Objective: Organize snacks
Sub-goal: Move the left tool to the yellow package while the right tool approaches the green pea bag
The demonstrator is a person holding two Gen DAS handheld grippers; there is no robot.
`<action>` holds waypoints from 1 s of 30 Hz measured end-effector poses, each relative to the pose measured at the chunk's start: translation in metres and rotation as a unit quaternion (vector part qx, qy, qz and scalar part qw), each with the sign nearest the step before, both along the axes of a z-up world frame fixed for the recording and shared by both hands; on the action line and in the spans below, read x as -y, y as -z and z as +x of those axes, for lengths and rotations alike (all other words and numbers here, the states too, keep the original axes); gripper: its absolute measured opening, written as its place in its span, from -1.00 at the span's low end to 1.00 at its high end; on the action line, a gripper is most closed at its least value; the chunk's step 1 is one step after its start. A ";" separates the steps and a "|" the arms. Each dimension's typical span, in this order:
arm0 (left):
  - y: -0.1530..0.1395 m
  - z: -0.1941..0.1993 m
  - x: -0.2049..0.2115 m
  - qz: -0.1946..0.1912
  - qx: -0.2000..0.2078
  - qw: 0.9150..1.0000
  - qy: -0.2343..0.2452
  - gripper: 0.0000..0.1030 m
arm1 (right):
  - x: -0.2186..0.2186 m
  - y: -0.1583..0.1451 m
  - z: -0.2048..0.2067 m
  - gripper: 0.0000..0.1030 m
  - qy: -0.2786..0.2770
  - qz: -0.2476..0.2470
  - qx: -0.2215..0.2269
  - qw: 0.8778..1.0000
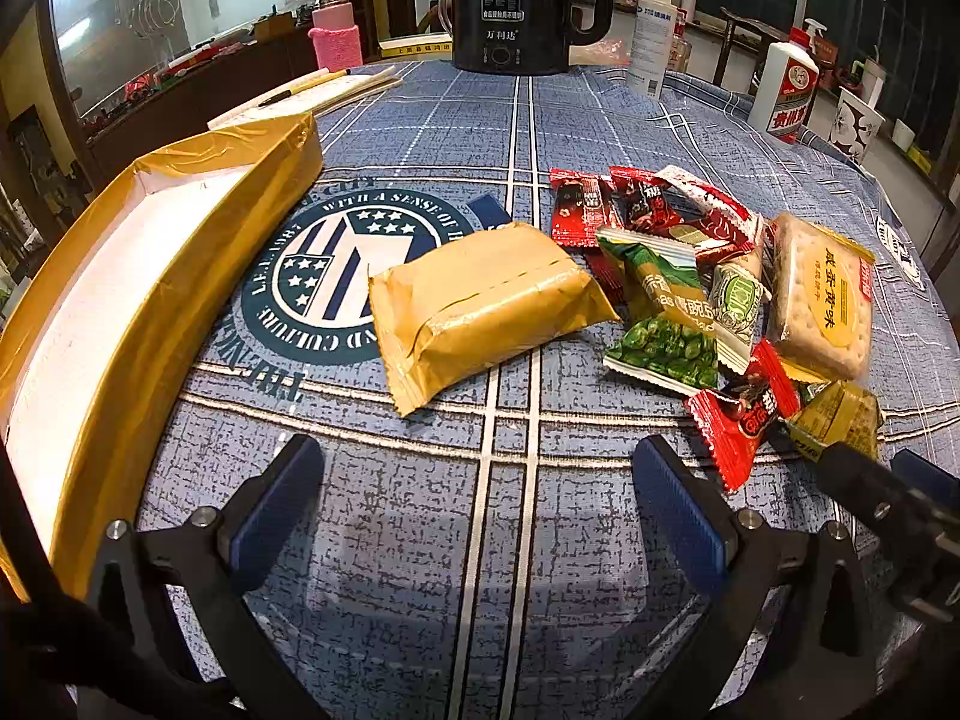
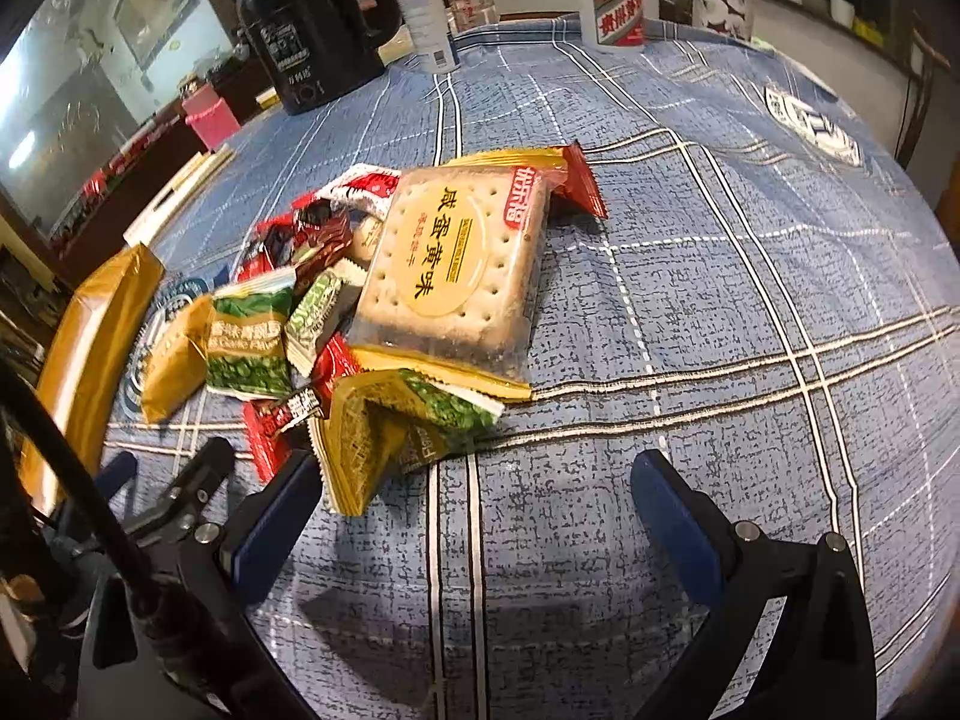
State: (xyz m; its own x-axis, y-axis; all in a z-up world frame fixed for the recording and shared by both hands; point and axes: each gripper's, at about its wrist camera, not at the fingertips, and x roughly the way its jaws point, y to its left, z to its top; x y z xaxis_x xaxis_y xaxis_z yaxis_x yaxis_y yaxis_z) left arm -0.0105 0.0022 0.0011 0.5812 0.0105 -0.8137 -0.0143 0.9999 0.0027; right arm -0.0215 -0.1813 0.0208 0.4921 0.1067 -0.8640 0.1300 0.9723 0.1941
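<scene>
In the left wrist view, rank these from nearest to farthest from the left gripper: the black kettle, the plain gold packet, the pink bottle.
1. Plain gold packet: just ahead of the left gripper, mid-table.
2. Black kettle: at the table's far edge, straight ahead.
3. Pink bottle: beyond the table's edge, far left.

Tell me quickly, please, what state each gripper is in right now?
Left gripper: open, holding nothing, above the tablecloth.
Right gripper: open, holding nothing, near the snack pile.
</scene>
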 end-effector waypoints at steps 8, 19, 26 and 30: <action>0.000 0.002 0.002 0.002 -0.001 1.000 -0.024 1.00 | -0.001 -0.009 -0.003 0.66 0.000 0.002 -0.006 1.000; -0.002 -0.015 0.003 0.004 -0.019 0.998 0.052 1.00 | 0.007 -0.024 -0.002 0.62 -0.008 0.018 0.006 1.000; -0.003 -0.031 0.003 0.005 -0.044 0.995 0.088 1.00 | -0.012 -0.021 0.010 0.53 -0.018 0.024 -0.006 1.000; -0.022 -0.028 -0.009 -0.030 -0.078 0.990 0.117 0.15 | -0.019 -0.015 0.019 0.25 -0.017 0.012 -0.021 1.000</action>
State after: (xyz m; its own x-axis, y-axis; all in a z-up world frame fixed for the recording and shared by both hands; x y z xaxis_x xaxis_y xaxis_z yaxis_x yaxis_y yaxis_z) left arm -0.0382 0.0109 0.0236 0.4298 -0.1610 -0.8885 0.2139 0.9741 -0.0731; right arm -0.0023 -0.1625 0.0360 0.4507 0.1444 -0.8810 0.1046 0.9715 0.2127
